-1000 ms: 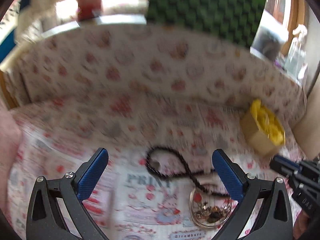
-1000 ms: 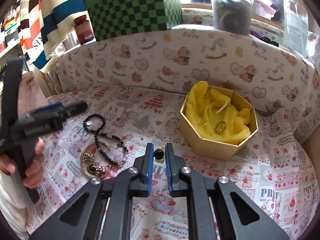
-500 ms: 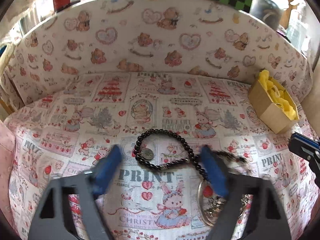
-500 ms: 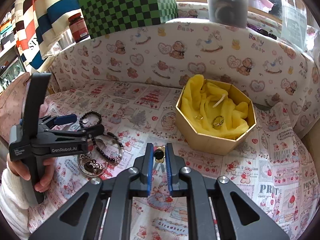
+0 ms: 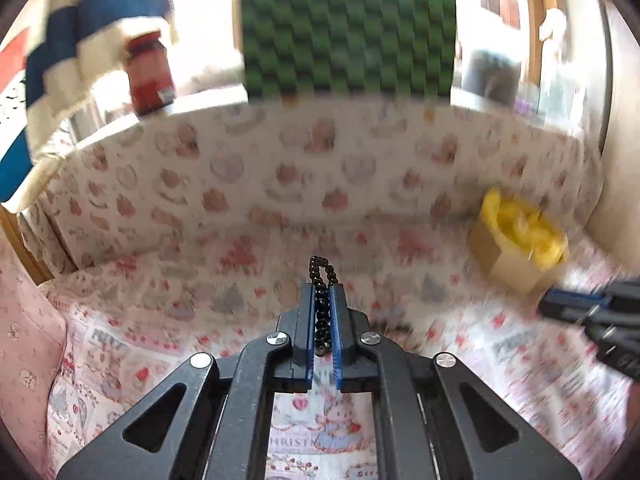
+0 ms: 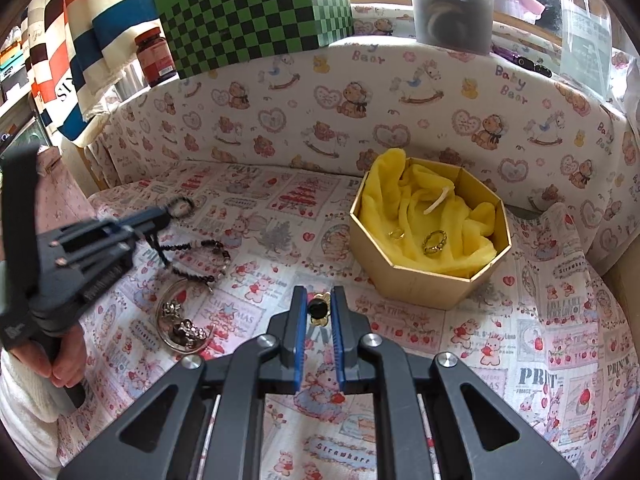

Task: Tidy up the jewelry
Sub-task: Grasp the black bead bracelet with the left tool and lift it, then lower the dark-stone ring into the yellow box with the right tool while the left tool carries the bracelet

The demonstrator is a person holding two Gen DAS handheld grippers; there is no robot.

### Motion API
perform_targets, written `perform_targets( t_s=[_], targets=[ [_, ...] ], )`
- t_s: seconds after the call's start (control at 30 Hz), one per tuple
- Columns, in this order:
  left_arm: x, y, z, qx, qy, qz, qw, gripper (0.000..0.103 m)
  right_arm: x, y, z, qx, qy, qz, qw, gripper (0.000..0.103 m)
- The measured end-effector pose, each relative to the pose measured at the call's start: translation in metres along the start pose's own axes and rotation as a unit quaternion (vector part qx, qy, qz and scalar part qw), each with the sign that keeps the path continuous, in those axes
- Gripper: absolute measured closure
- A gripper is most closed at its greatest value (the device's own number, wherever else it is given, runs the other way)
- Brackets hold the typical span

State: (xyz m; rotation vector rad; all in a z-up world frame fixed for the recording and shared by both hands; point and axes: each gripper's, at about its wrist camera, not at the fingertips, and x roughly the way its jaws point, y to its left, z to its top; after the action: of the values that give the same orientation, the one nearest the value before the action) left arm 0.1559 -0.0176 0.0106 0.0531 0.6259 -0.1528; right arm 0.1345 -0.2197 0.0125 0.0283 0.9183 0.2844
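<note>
bead necklace (image 5: 321, 312): clamped between narrow fingers of left gripper (image 5: 322, 304), loop poking past tips; right wrist view shows the rest trailing on the printed cloth (image 6: 520, 340).
ring with black stone (image 6: 319, 309): pinched in right gripper (image 6: 319, 304), above cloth.
gold box (image 6: 432, 276): yellow lining, two rings (image 6: 434, 241) visible only in right view; left view blurred.
glass dish (image 6: 182, 326): trinkets inside, just beside necklace.
</note>
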Motion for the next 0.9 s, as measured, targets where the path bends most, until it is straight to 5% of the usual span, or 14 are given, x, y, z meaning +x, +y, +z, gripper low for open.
perform_targets(
  t_s=[0.27, 0.67, 0.9],
  targets=[
    [-0.051, 0.034, 0.016, -0.082, -0.119, -0.044, 0.9886, 0.097, -0.018, -0.003, 0.002, 0.011, -0.045, 0.022, 0.999, 0.093],
    [-0.091, 0.033, 0.019, -0.088, -0.179, -0.047, 0.9788, 0.097, -0.050, -0.020, 0.010, 0.055, -0.128, 0.070, 0.988, 0.093],
    [-0.115, 0.028, 0.037, -0.092, -0.190, -0.048, 0.9764, 0.097, -0.073, -0.049, 0.016, 0.098, -0.190, 0.058, 0.975, 0.093]
  ],
)
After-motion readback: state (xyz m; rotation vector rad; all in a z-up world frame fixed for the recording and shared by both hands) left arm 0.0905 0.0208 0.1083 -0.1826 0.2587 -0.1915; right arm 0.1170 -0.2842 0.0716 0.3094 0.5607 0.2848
